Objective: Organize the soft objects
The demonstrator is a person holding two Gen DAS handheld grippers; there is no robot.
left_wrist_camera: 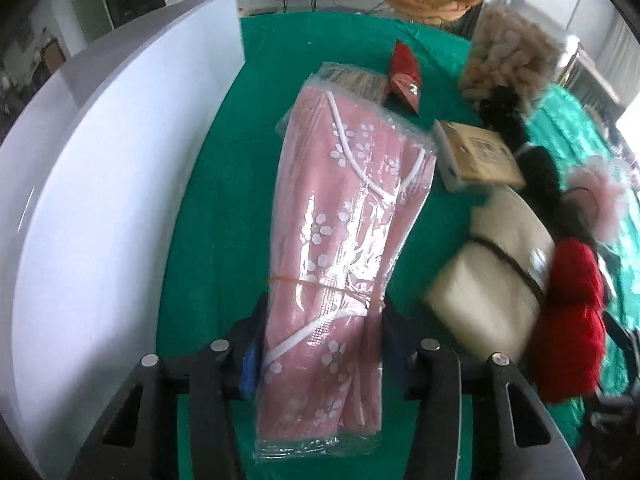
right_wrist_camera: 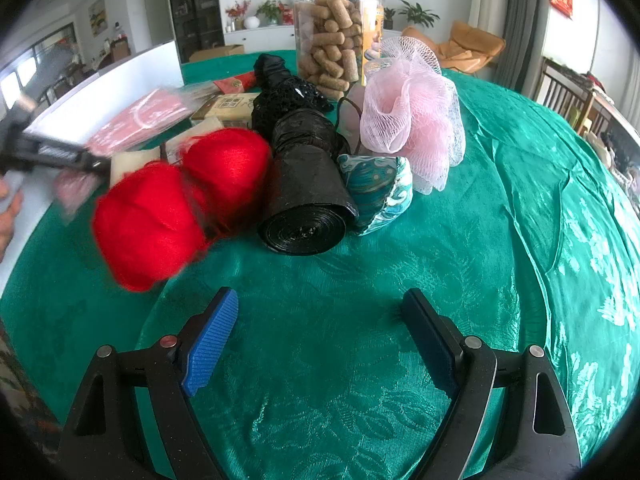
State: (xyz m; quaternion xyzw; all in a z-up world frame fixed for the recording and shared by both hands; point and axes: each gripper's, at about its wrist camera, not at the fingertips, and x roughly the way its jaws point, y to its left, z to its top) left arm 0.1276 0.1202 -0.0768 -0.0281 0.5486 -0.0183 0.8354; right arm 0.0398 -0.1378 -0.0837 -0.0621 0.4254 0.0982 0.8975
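While the left hand-held gripper [left_wrist_camera: 322, 336] clamps both pads on the pink flowered pack [left_wrist_camera: 344, 216], that pack sticks out ahead of it over the green bench [left_wrist_camera: 224, 184], next to the white box [left_wrist_camera: 100, 168]. Right hand-held gripper [right_wrist_camera: 320, 312] hangs wide open, nothing in it, red yarn [right_wrist_camera: 180, 200] well ahead-left.

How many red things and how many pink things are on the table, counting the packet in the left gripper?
Red: 3 (yarn ball, second yarn ball, flat pouch)
Pink: 2 (cloth packet, bath pouf)
Total: 5
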